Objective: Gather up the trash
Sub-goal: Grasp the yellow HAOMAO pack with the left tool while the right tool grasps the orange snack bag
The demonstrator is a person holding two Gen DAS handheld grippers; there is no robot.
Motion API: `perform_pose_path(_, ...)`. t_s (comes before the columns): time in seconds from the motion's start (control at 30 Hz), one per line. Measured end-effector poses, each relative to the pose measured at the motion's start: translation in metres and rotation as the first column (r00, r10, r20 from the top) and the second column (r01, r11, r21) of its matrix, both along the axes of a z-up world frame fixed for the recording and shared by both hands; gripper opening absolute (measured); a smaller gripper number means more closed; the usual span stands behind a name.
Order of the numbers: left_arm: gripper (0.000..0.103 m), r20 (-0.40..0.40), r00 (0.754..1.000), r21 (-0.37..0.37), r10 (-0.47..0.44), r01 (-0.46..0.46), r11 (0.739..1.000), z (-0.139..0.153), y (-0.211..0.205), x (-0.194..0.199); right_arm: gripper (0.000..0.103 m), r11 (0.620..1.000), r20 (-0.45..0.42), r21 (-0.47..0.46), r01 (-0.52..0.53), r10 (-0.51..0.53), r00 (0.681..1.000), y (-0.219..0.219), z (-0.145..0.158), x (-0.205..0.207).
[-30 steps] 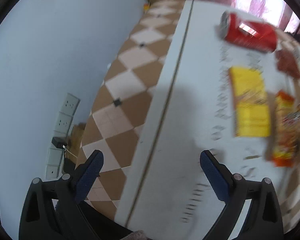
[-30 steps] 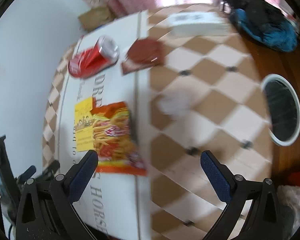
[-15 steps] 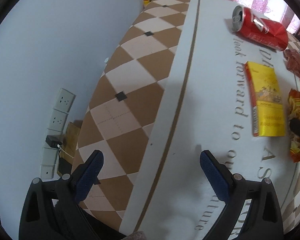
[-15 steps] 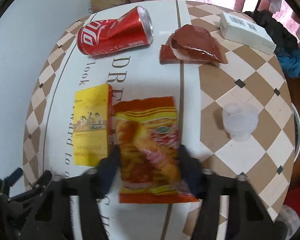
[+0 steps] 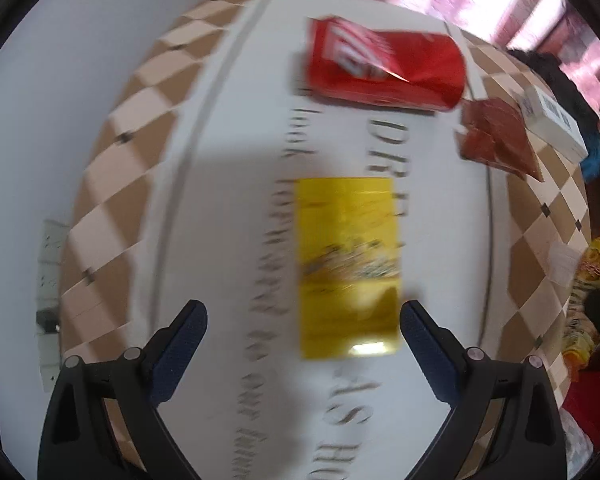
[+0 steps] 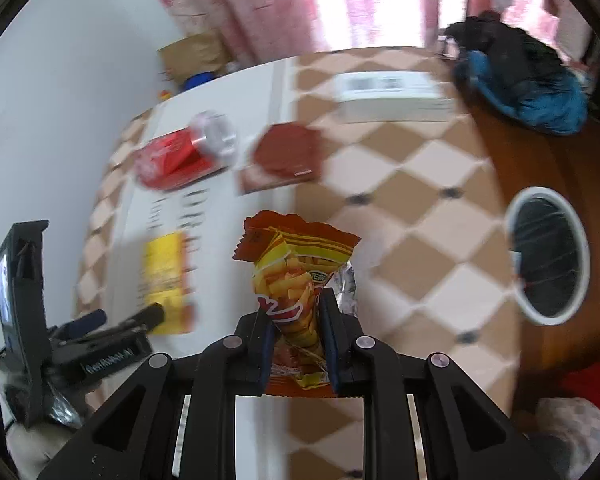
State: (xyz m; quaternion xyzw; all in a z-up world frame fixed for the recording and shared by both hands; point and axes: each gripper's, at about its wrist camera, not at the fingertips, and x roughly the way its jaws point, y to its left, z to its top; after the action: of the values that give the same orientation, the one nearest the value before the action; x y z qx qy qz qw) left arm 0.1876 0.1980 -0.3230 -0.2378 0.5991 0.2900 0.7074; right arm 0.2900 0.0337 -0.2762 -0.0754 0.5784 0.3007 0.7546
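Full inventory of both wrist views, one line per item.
Crushed red drink can: 1, red, far end of the white runner.
Flat yellow box: 1, yellow, on the runner ahead of the left claw.
Torn dark red wrapper: 1, dark red, right of the can.
Orange chip bag: 1, orange and yellow, pinched upright.
White carton: 1, white, far checkered area.
White-rimmed bin: 1, dark inside, right of the table.
Blue-black bundle: 1, far right.
Left claw: open.
Right claw: shut on the chip bag.
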Motion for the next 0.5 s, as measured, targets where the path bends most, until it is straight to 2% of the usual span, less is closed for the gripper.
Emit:
perform_pose_path(0.07, 0.098, -0.002, 1.000, -0.016, -0.029, 0.029, 0.999, -0.002, -0.006, 0.016, 0.022, 0.998, -0.012, -0.036, 0.042, -0.042, 0.999, -0.013, -0.007, 0.018)
perform_pose_path(0.2, 0.097, -0.005, 0.999, 0.001, -0.053, 0.053, 0.999, -0.008, -0.007, 0.027, 0.022, 0.993, -0.035, -0.089, 0.083, -0.086, 0.996, -0.036, -0.020, 0.044)
perform_pose_path(0.23, 0.092, -0.001, 0.999, 0.006, -0.052, 0.052, 0.999, -0.009, -0.006, 0.028, 0.022, 0.992, -0.051, -0.101, 0.078, -0.083, 0.995, -0.038, -0.025, 0.048)
perform_pose_path(0.27, 0.078, 0.003, 0.999, 0.014, -0.052, 0.052, 0.999, -0.008, -0.006, 0.029, 0.022, 0.991, -0.068, -0.112, 0.074, -0.081, 0.994, -0.040, -0.029, 0.051)
perform_pose_path(0.3, 0.069, -0.004, 0.999, 0.019, -0.048, 0.048, 0.999, -0.009, -0.006, 0.030, 0.022, 0.991, -0.077, -0.118, 0.070, -0.080, 0.994, -0.043, -0.032, 0.053)
perform_pose_path(0.37, 0.052, 0.019, 0.999, 0.010, -0.043, 0.042, 0.999, -0.007, -0.007, 0.028, 0.032, 0.990, -0.109, -0.128, 0.055, -0.069, 0.992, -0.043, -0.041, 0.056)
perform_pose_path(0.4, 0.052, 0.025, 0.999, 0.017, -0.043, 0.043, 0.999, -0.006, -0.008, 0.027, 0.044, 0.992, -0.119, -0.116, 0.055, -0.069, 0.991, -0.041, -0.045, 0.056)
perform_pose_path(0.43, 0.052, 0.021, 0.999, 0.028, -0.046, 0.046, 0.999, -0.005, -0.009, 0.027, 0.051, 0.993, -0.128, -0.110, 0.051, -0.065, 0.990, -0.041, -0.046, 0.056)
perform_pose_path(0.5, 0.052, 0.028, 0.998, 0.042, -0.051, 0.050, 0.998, -0.005, -0.011, 0.024, 0.053, 0.992, -0.136, -0.116, 0.050, -0.066, 0.989, -0.037, -0.053, 0.054)
